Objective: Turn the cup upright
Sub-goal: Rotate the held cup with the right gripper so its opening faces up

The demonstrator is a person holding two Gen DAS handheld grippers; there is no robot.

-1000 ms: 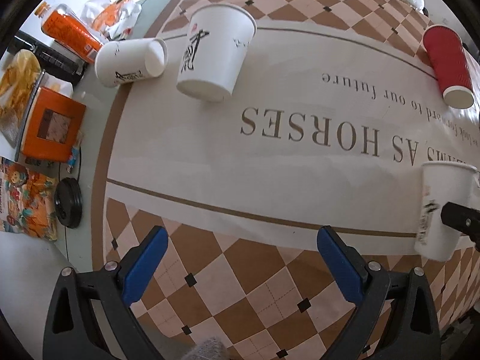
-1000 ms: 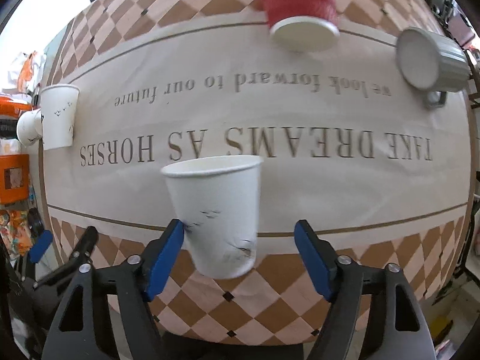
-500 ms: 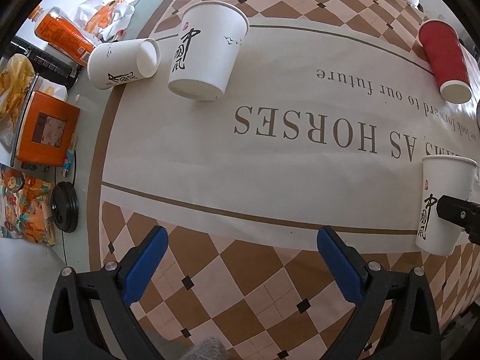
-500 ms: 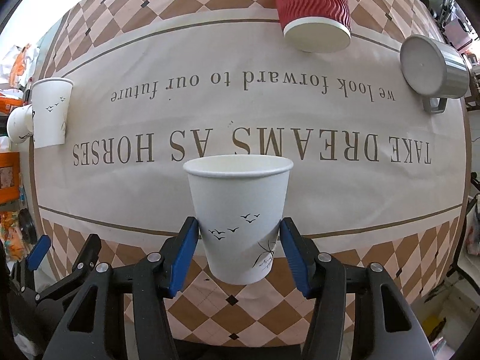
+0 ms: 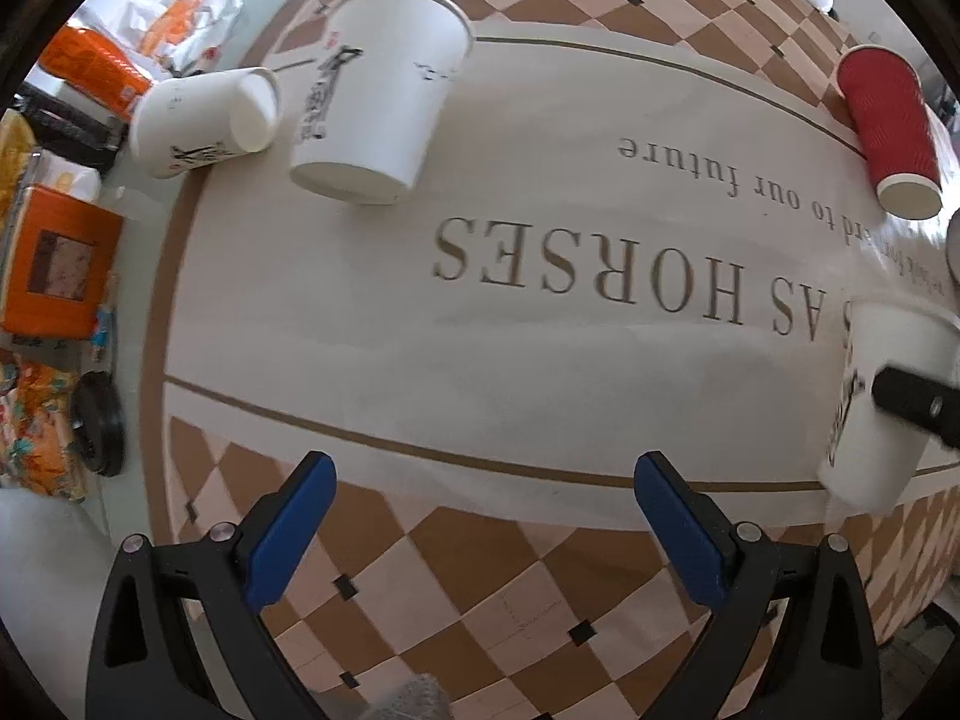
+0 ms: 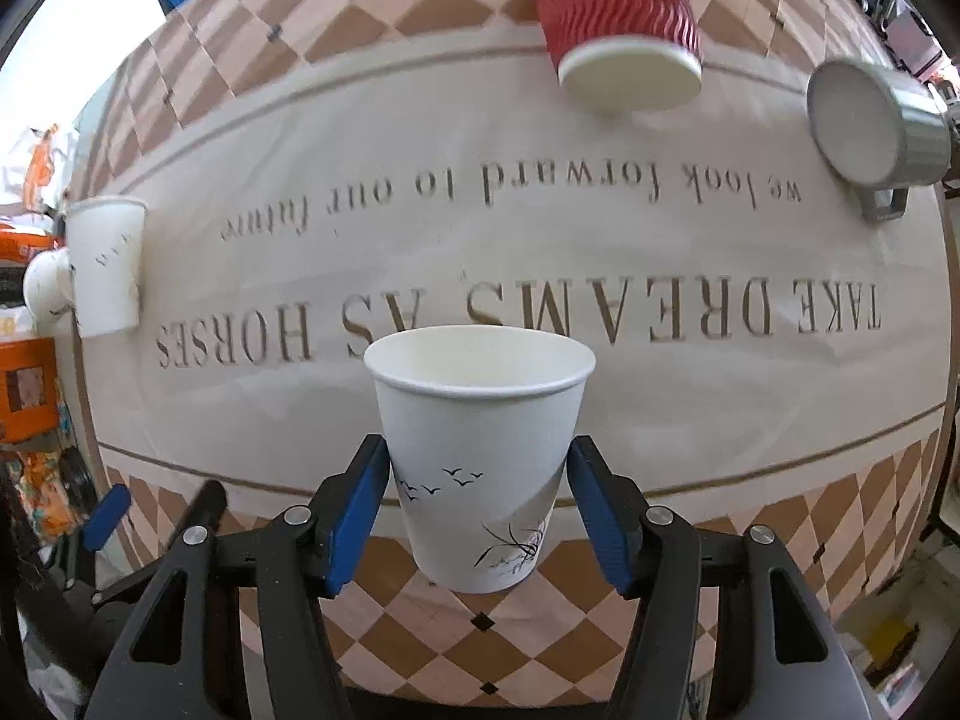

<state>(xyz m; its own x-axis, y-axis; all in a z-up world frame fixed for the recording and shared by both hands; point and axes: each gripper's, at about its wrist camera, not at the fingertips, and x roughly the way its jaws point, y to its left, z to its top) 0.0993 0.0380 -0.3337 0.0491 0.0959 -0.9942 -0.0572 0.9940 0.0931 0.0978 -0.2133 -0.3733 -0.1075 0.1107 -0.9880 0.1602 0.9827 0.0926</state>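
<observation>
Right gripper (image 6: 477,504) has its blue pads pressed on both sides of the white paper cup (image 6: 477,456), mouth up, low centre over the tablecloth (image 6: 600,276). Left gripper (image 5: 480,516) hangs spread wide with nothing between its fingers. At 12 o'clock a red cup (image 6: 618,18); at 2 o'clock a grey mug (image 6: 870,126).
</observation>
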